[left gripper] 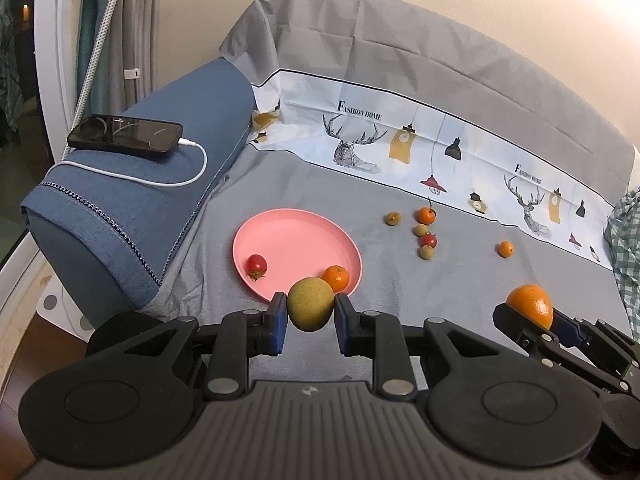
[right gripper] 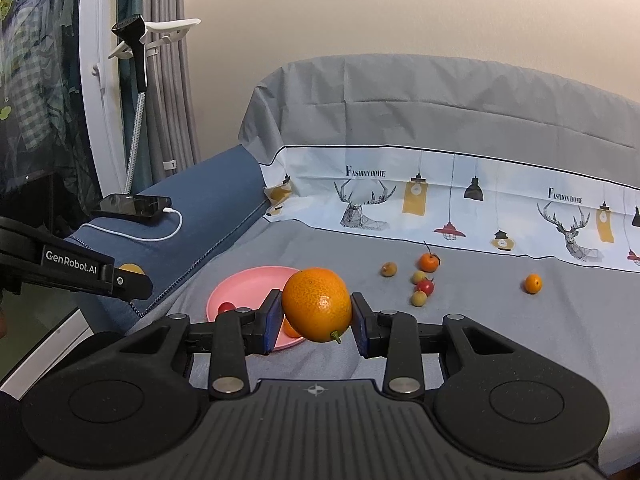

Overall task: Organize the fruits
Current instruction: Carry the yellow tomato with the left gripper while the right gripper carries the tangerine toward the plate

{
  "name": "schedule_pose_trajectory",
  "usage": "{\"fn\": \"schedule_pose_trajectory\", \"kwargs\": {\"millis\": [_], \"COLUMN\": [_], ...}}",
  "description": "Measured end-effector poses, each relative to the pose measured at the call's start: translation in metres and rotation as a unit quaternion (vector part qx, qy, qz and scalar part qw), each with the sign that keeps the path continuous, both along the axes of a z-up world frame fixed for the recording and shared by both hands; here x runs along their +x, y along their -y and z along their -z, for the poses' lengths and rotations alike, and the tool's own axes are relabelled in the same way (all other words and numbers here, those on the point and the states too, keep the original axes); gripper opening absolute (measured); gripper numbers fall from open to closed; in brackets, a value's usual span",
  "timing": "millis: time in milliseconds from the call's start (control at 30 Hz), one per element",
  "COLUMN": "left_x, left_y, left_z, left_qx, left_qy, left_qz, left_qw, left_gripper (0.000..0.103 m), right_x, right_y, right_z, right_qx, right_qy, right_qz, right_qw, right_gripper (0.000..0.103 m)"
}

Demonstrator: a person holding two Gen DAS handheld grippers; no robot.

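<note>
From the right wrist view, the pink plate was half hidden behind the right tool, and the small orange on it barely showed. The left tool gripped a green-yellow fruit between its blue pads, above the plate's near rim. The right tool was clenched on a large orange, held above the grey sofa cover. A tomato and a small orange lay on the plate; further small fruits sat scattered well beyond it.
</note>
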State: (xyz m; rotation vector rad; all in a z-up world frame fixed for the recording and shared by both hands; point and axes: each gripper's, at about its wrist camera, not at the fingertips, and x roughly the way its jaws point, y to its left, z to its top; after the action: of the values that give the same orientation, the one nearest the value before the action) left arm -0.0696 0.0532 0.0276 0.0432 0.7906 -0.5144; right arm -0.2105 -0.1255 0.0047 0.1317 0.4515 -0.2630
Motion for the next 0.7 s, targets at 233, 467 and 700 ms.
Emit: {"fn": "schedule_pose_trajectory", "kwargs": {"millis": [233,467,700], "left_x": [0.005,0.014,0.026], "left_y": [-0.003,-0.005,-0.007], "left_z": [0.003,0.013,0.025], "left_qx": [-0.003,-0.006,-0.005], "left_qy": [-0.006,-0.021,-0.039], "left_qz": [-0.002,-0.008,-0.016], "left_qw": [1.0,0.9997,0.9991], "left_gripper": [0.028,0.028,0.028], "right_x": [0.005,0.012,0.022], "right_y": [0.001,0.0,0.005], "right_z": [0.003,0.008,0.018], "right_qx": [-0.001,0.0,0.009], "right_qy": [-0.01,-0.026,-0.047], "right_qz": [0.0,0.002,0.005], "right_qw": [1.0,1.0,0.999], "right_gripper": [0.037,0.037,0.037]}}
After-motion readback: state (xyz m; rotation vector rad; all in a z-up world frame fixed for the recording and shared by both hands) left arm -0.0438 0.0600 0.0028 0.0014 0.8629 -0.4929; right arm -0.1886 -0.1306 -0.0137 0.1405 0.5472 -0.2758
